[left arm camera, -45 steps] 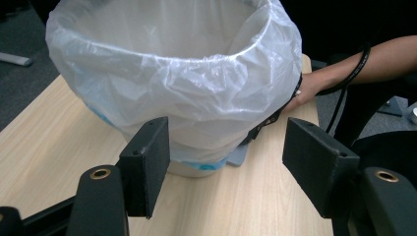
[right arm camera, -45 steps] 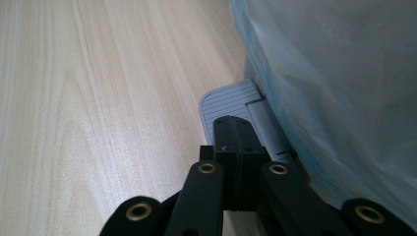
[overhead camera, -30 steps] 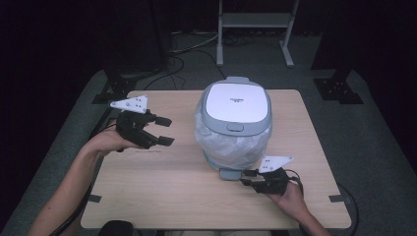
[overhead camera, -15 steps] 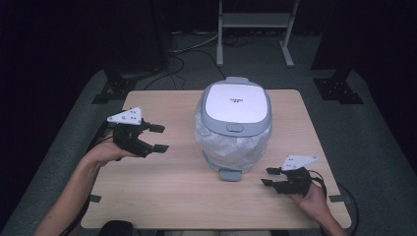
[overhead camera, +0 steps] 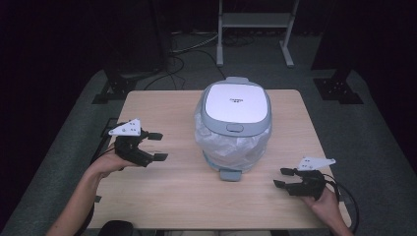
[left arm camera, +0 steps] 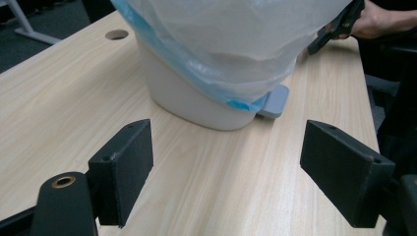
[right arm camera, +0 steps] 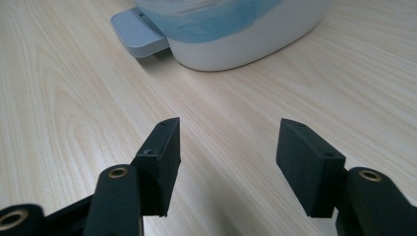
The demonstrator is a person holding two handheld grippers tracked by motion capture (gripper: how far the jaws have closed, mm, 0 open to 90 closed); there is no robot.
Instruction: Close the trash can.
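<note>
A white pedal bin (overhead camera: 235,125) with a grey-rimmed lid stood near the middle of the wooden table (overhead camera: 167,196), a clear bag (overhead camera: 231,147) bunched under its rim and its grey foot pedal (overhead camera: 229,174) facing the person. A small dark line of print sat on the lid, too small to read. The left gripper (overhead camera: 156,146) hovered well left of the bin, the right gripper (overhead camera: 282,178) near the pedal. Both had just been opening, jaws spread, nothing between them.

the left gripper (overhead camera: 156,146) and right gripper (overhead camera: 281,177) sit low, well apart, jaws pointing inward; both have just been opening, nothing between them. forearms enter from below.
</note>
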